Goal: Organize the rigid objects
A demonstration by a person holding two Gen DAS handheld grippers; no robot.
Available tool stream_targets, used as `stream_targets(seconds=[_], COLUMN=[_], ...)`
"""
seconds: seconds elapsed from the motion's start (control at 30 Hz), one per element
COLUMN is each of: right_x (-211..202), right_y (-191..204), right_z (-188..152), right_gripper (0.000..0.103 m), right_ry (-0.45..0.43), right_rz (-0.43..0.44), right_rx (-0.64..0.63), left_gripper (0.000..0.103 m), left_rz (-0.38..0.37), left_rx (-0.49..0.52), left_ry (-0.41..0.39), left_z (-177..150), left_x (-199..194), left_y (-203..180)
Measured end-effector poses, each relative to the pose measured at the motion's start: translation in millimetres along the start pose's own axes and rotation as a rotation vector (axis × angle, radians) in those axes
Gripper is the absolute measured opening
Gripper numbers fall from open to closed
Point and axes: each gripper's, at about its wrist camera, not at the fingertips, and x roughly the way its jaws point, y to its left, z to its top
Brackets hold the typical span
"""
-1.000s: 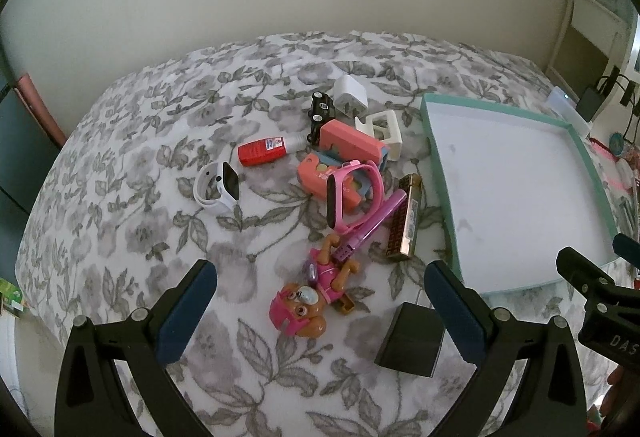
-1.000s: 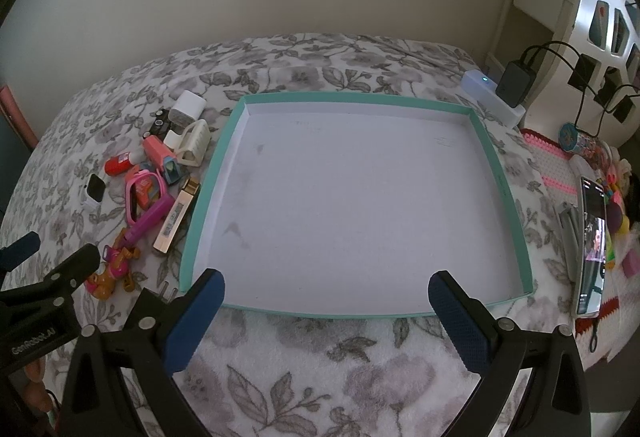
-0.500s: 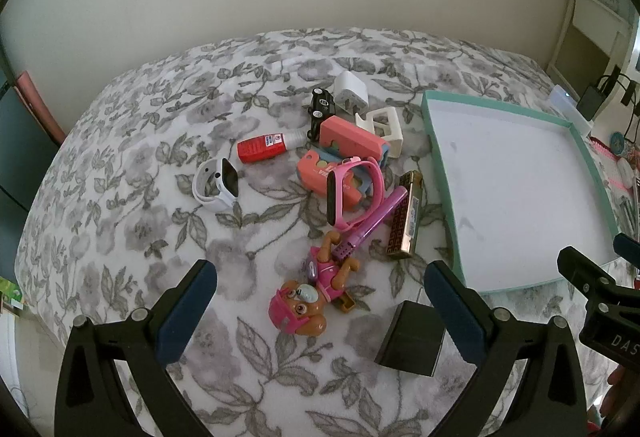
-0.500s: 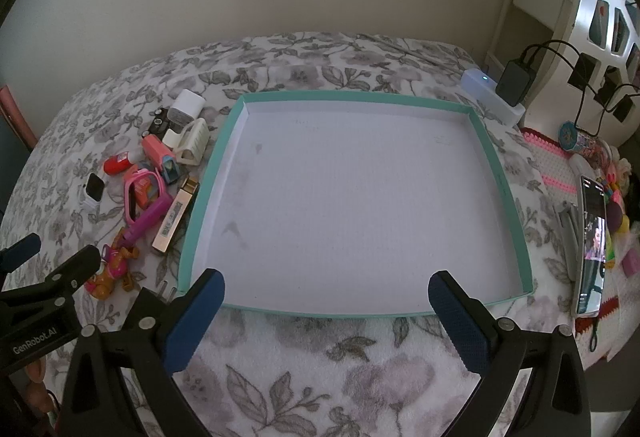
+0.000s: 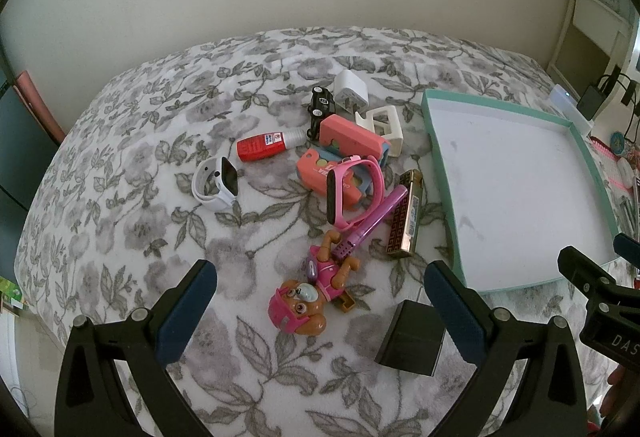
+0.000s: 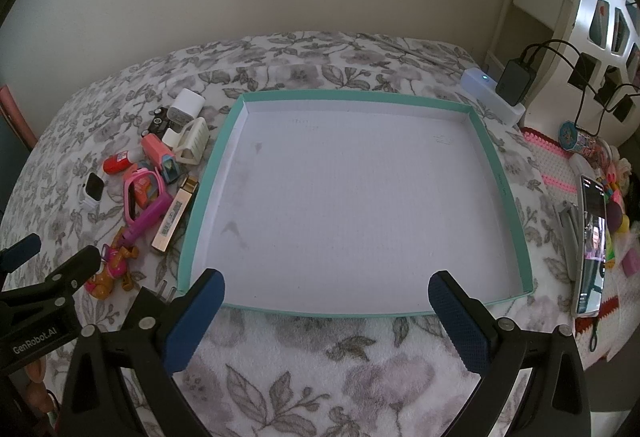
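— Where's the clutter?
— Heaped at ten o'clock off the teal tray (image 6: 484, 141), the gold lighter (image 6: 175, 213) just beside its left rim. Tray floor's bare.
— Grippers?
— Left gripper (image 5: 320, 291), jaws spread above the pup toy (image 5: 310, 295); right gripper (image 6: 326, 295), spread too. Only the right view shows the phone (image 6: 591, 245).

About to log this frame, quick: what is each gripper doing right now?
Left gripper: open, holding nothing, above the toy dog.
Right gripper: open, holding nothing, over the tray.
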Motion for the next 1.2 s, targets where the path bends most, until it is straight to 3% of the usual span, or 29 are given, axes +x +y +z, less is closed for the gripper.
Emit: stream_targets(seconds=[0.9,1.03,1.2], right_x=[2,-1,-5], right_y=[2,7,24], right_z=[-1,1,8], right_gripper=[0.103,0.103,0.103], right_ry=[-0.001,-0.001,0.013], right_rz=[0.006,0.036,0.143], right_rx=[-0.008,-0.007,-0.01], left_gripper=[0.103,0.103,0.103], left_rz=[0.011,0.052,0.068], left_rx=[-0.004,0.003,-0.06], left_ry=[-0.008,-0.035,-0.045], left_z=[-2,10,23], left_x=[2,-4,-10], left_y=[8,26,60])
